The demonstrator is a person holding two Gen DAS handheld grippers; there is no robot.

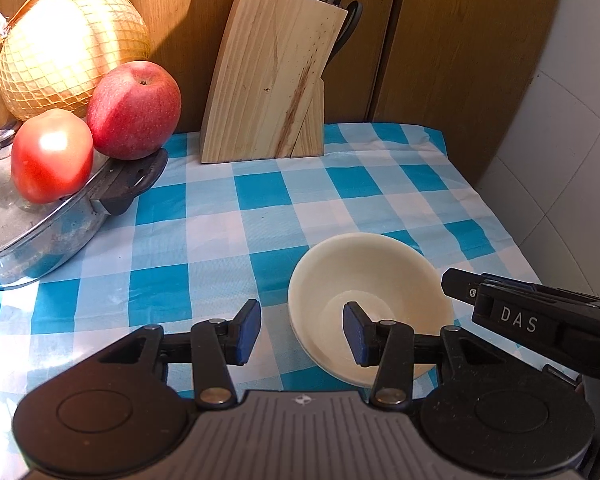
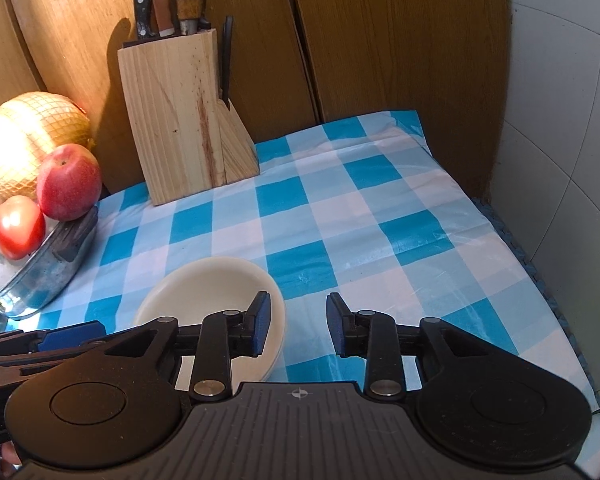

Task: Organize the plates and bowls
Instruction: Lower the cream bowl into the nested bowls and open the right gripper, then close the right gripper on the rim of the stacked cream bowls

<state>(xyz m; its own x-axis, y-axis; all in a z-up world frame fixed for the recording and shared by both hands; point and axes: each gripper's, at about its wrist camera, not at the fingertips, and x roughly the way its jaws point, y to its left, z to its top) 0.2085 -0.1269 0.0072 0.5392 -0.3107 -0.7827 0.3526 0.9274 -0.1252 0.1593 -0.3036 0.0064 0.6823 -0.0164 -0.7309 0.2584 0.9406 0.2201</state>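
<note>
- Down low, sat on the blue-and-white checked tablecloth (image 1: 256, 196): one cream bowl (image 1: 364, 300), right side up and with nothing inside.
- Hung just above the cloth with jaws spread wide and nothing held: the left gripper (image 1: 302, 330).
- Reached over the bowl's near rim: its right blue pad (image 1: 356, 334). Stayed out over bare cloth, left of the bowl: its left pad (image 1: 250, 326).
- Could not tell if that right pad touched the bowl or only floated over it.
- Also stood wide and held nothing: the right gripper (image 2: 298, 324).
- Hung over the right edge of the bowl (image 2: 204, 292): its left blue pad (image 2: 262, 320). Floated over the cloth: the other pad (image 2: 338, 324).
- Poked in beside the bowl from the right side of the left view: a black part of the right gripper marked "DAS".
- Stood at the back against the brown wooden wall (image 2: 380, 40): a pale wooden knife block (image 1: 272, 80) with dark handles sticking out on top.
- Sat at the left edge: a shiny metal pan (image 1: 60, 232) with a lid and a black side handle.
- Rested on that lid: a red tomato (image 1: 52, 156) and a red apple (image 1: 134, 110), touching each other.
- Sat behind the apple: a big yellow pomelo (image 1: 68, 48) in a net bag.
- Ran down the right side: white wall tiles (image 2: 572, 160).
</note>
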